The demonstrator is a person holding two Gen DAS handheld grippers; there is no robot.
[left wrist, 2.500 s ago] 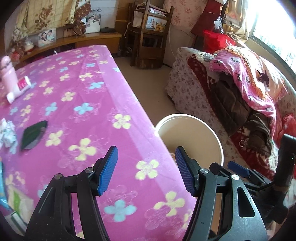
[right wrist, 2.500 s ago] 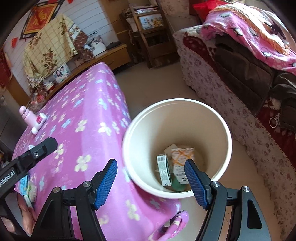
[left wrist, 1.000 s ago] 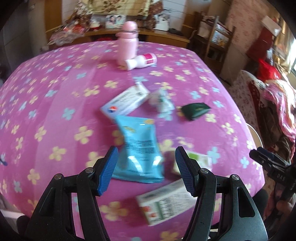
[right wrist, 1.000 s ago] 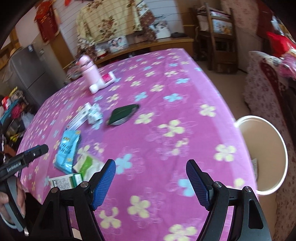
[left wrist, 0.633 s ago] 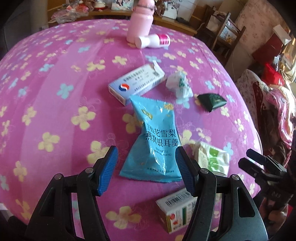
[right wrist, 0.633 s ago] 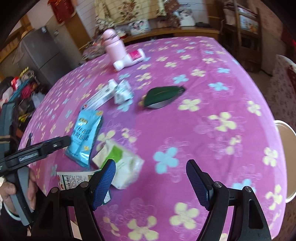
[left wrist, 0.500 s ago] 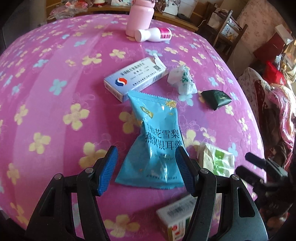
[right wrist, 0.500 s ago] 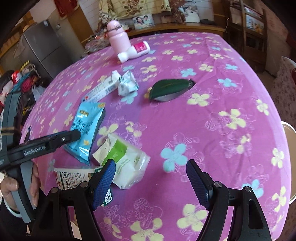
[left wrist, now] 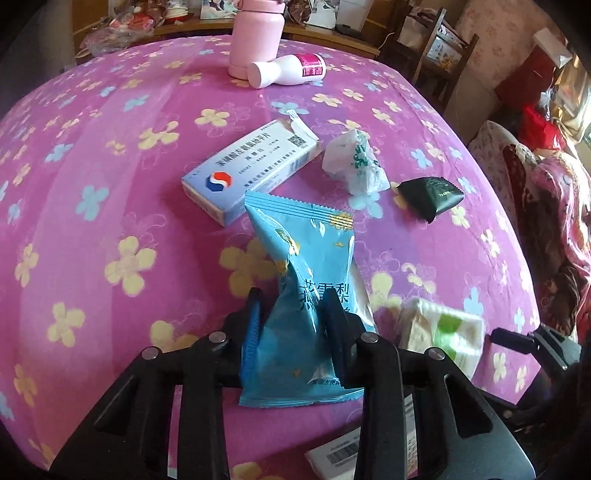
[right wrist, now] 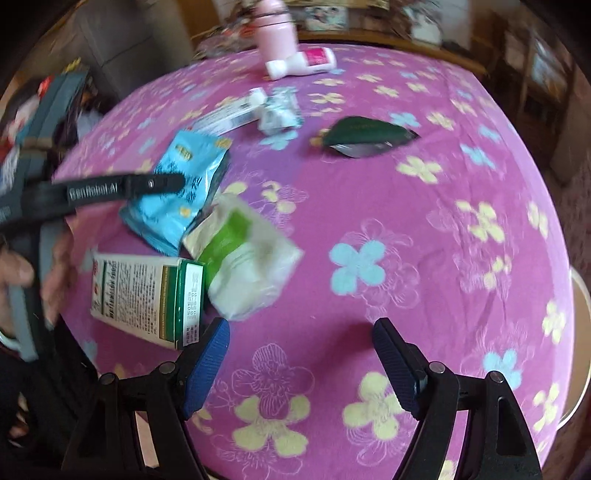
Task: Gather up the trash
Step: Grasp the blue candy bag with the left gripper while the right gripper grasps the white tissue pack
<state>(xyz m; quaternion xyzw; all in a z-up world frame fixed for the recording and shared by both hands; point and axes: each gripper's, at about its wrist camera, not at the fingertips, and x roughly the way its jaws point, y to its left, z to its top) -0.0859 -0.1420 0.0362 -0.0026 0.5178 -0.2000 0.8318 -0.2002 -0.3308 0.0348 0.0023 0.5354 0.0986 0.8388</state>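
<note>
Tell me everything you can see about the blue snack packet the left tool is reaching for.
The blue snack packet is a glossy, crinkled foil pouch with serrated sealed ends, gold specks and white Chinese lettering. It lies on the pink floral tablecloth, its lower half buckled upward between the pads of the left tool, whose jaws are closing. Its top edge overlaps the medicine box; its right edge adjoins the tissue pack.

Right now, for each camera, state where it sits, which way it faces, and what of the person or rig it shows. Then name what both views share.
Left wrist: sits on the left gripper, facing down over the table; its jaws are closing, pinching the blue packet; the right gripper's tip shows at right.
Right wrist: sits on the right gripper, open over bare cloth, facing the same table; the left gripper and hand show at left.
Shared: blue packet, tissue pack, dark pouch, pink bottle.
</note>
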